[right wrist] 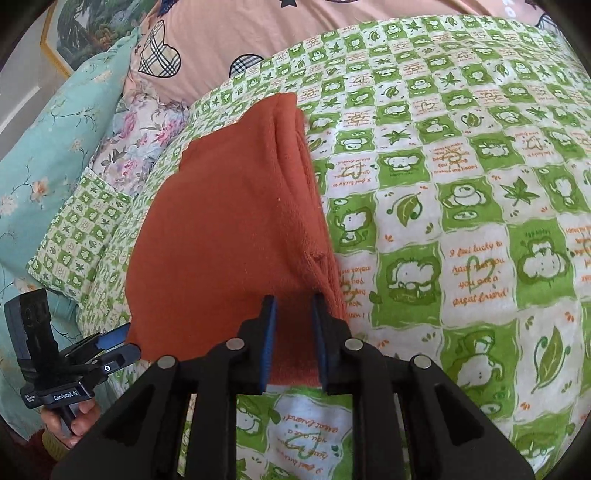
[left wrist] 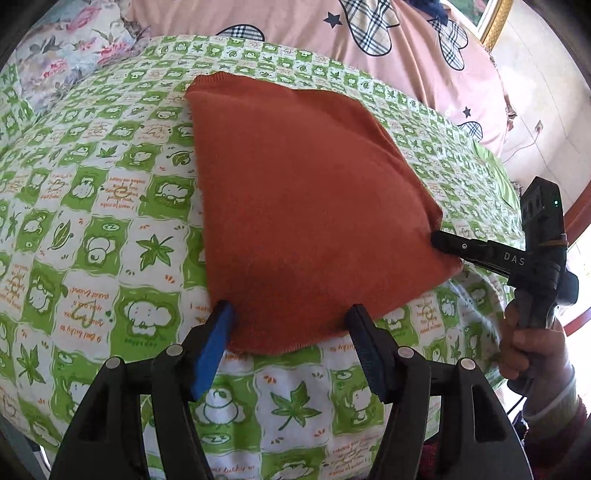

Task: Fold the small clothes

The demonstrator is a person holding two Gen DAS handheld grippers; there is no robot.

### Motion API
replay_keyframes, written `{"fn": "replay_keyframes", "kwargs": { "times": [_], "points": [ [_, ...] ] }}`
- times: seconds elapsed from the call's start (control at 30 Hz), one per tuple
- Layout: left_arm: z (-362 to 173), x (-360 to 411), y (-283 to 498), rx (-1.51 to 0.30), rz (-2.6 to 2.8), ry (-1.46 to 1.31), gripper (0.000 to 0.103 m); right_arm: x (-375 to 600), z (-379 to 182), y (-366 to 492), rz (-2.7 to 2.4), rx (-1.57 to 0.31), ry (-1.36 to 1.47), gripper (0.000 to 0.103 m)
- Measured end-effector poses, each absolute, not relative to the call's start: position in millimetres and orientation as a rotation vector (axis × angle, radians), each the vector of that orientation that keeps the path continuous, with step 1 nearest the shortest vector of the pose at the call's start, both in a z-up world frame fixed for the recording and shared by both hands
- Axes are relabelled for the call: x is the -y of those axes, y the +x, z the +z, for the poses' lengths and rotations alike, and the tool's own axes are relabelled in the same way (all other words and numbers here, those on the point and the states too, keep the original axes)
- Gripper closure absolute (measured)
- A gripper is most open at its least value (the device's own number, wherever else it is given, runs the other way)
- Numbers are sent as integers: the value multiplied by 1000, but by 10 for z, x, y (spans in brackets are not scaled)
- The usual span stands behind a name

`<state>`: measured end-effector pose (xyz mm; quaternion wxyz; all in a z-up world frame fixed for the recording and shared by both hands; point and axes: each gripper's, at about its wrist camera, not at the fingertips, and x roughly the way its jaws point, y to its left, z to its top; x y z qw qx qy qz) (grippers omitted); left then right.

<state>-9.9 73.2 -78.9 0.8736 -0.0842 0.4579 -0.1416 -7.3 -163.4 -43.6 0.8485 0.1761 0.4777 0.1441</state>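
A rust-orange knitted garment [left wrist: 306, 206] lies folded flat on the green-and-white checked bedcover [left wrist: 92, 229]. My left gripper [left wrist: 291, 314] is open, its blue-padded jaws either side of the garment's near corner. In the right wrist view the garment [right wrist: 229, 236] shows stacked folded layers along its right edge. My right gripper [right wrist: 293, 321] is partly open, its jaws astride the garment's near edge without pinching it. The right gripper also shows in the left wrist view [left wrist: 443, 242], touching the garment's right corner. The left gripper shows in the right wrist view [right wrist: 118, 343] at the garment's left corner.
A pink quilt with plaid hearts [left wrist: 369, 48] lies behind the bedcover. A floral pillow [left wrist: 62, 55] and a teal pillow [right wrist: 48, 177] sit at the bed's far-left side. A framed picture [right wrist: 88, 33] hangs on the wall. The bedcover stretches wide to the right [right wrist: 480, 184].
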Motion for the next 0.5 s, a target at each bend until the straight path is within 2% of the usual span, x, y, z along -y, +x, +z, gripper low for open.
{"fn": "replay_keyframes", "kwargs": {
  "times": [0.1,0.13,0.17,0.2,0.23,0.27,0.5],
  "points": [
    [-812,-697,-18,-958,-282,-168,38,1644,-430,-121,284,-1008,366,83],
    [-817,-694,-19,-962,-272,-163,31,1647,-425,-131,276,-1009,360,82],
    [-851,-699,-7,-984,-256,-160,29,1652,-412,-146,259,-1012,347,81],
    [-883,-705,-2,-999,-258,-170,30,1670,-409,-148,226,-1024,324,78],
    [-860,-715,-32,-980,-253,-169,32,1682,-417,-158,183,-1049,303,65],
    [-826,-721,-61,-969,-247,-168,33,1721,-398,-192,184,-1045,323,64],
    [-714,-883,-174,-976,-233,-269,33,1756,-66,-452,195,-964,317,64]
  ]
}}
